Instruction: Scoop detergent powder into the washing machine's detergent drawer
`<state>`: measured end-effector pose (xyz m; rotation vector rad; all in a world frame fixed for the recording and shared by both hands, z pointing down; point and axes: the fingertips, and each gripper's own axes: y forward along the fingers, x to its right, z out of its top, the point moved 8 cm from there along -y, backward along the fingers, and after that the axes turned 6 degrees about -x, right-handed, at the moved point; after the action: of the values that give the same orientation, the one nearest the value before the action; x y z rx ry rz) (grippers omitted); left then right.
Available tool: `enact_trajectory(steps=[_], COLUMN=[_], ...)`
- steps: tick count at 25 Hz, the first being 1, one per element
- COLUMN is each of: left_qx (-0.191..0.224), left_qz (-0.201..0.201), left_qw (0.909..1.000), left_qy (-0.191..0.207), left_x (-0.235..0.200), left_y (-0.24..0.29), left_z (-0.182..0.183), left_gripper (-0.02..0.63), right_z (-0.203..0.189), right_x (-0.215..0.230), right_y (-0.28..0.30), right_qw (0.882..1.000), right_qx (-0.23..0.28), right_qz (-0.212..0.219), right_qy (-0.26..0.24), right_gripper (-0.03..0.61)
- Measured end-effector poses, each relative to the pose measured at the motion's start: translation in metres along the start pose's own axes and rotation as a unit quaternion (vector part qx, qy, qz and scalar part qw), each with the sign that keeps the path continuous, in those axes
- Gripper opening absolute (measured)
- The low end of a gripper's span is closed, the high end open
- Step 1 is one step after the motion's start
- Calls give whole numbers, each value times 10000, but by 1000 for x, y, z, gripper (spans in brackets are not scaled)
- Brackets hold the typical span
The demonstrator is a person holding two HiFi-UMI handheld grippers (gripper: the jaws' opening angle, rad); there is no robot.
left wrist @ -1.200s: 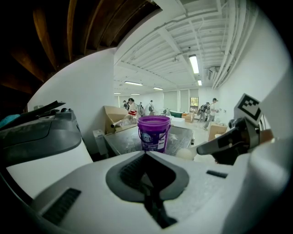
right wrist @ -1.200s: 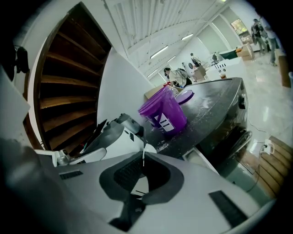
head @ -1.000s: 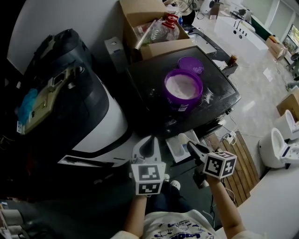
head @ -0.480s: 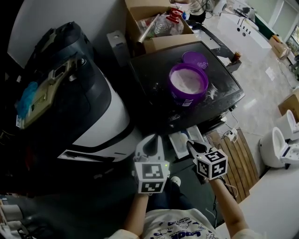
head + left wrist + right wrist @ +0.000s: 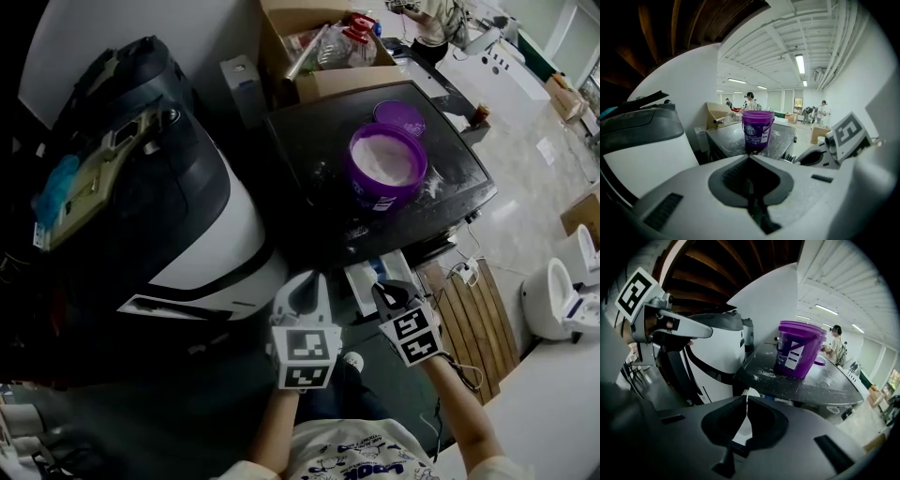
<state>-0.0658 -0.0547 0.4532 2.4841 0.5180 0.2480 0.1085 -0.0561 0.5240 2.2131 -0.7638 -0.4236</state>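
**Both grippers closed and empty beside the open detergent drawer**

The left gripper (image 5: 304,283) has its jaws pressed together with nothing between them, as its own view shows (image 5: 749,158). The right gripper (image 5: 382,292) is likewise closed on nothing. Its tips meet (image 5: 745,400), and only a thin slit lower down shows white behind. In the head view the two are held side by side, the left at 9 o'clock of the right and apart from it.

The detergent drawer (image 5: 361,281) is pulled out from the washing machine's front. It lies between the two grippers' tips, just at 11 o'clock of the right one. The right gripper view shows its white edge (image 5: 751,393) directly beyond the jaws.

The washing machine (image 5: 309,159) has a dark top at 12 to 1 o'clock of the grippers. The open purple detergent tub (image 5: 386,164) stands on it, filled with white powder (image 5: 382,157), well apart from both grippers. Both gripper views show the tub ahead (image 5: 758,127) (image 5: 797,350). Its purple lid (image 5: 399,117) lies just at 12 o'clock of it. Spilled powder dusts the top around the tub's base.

A cardboard box (image 5: 309,56) sits at 12 o'clock beyond the machine. A black-and-white appliance (image 5: 187,225) stands at 9 to 10 o'clock, and a slatted wooden mat (image 5: 478,319) lies at 3 o'clock.
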Motion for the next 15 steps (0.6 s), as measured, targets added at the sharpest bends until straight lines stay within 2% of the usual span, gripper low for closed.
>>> enact_trajectory(steps=[4,8,12,15], left_qx=[-6,-23,-38,-49], left_qz=[46,90,131,148], left_qw=[10000,9999,9999,9998], left_qy=[-26,-68,-104,-117], left_x=[-4,-8,-13,-14], left_y=[-2,-4,-6,-6], left_z=[-3,-5,-8,-11], left_gripper=[2,2,2,2], right_z=[-3,-3,-5,-8], right_x=[-4,-9,-14,-19], right_y=[5,11,17,21], right_qw=[9981,9905,9755,9586], right_qx=[-105,-231,-388,-484], right_qz=[-172,-389,-676,-871], right_qy=[-585,-1297,-2058,-2669], right_gripper=[20,20,20,20])
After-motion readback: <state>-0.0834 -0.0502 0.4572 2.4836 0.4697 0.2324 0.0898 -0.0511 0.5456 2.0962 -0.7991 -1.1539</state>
